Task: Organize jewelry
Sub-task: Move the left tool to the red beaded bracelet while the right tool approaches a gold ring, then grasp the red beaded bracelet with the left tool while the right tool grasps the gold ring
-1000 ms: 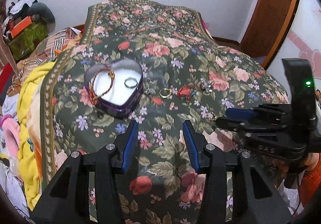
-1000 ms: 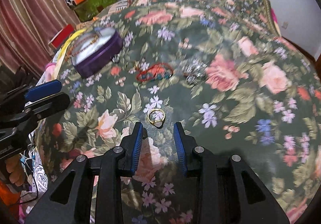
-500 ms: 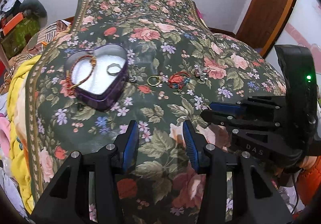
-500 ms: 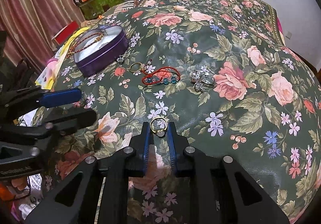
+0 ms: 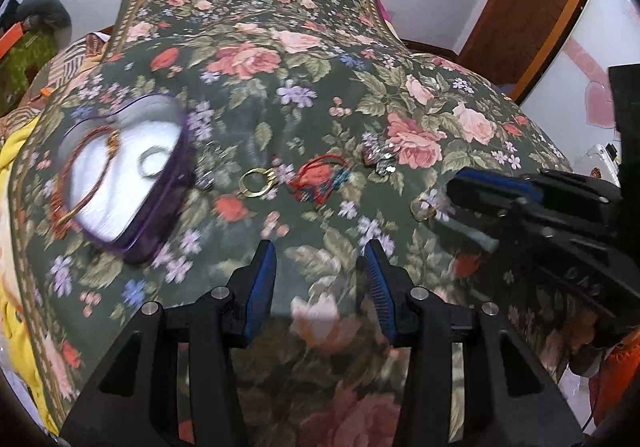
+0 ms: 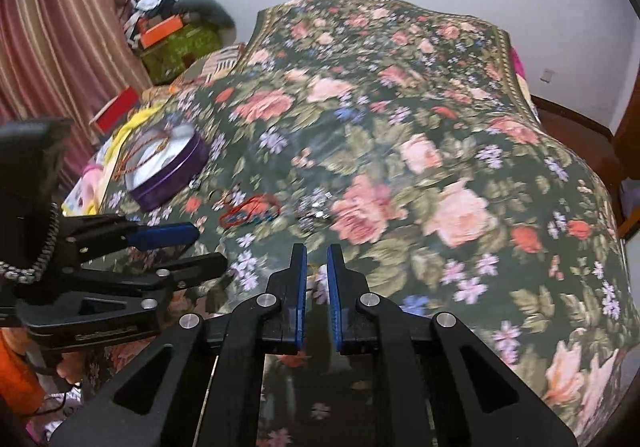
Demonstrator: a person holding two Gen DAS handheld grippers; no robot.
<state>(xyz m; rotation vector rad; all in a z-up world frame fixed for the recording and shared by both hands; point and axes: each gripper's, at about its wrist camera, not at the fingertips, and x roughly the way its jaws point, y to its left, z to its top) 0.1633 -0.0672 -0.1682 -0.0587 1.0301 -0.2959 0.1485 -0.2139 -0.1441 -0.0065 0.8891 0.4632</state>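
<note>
right tongs (image 6: pixel 317 261) just clenched on gold ring (image 5: pixel 424 208), lifted off floral bedspread (image 5: pixel 320 95); left tongs (image 5: pixel 320 267) released.

Matt floral cloth bedspread (image 5: pixel 320 95), shiny metal ring (image 5: pixel 423 207)

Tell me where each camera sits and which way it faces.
Left wrist: sits behind the open left gripper, looking down across the floral bedspread at the heart-shaped tin; the right gripper, pinching a gold ring, shows at right.
Right wrist: sits behind the right gripper, facing the same bed; the left gripper shows at left.
Shared: tin, red bracelet, bedspread.
</note>
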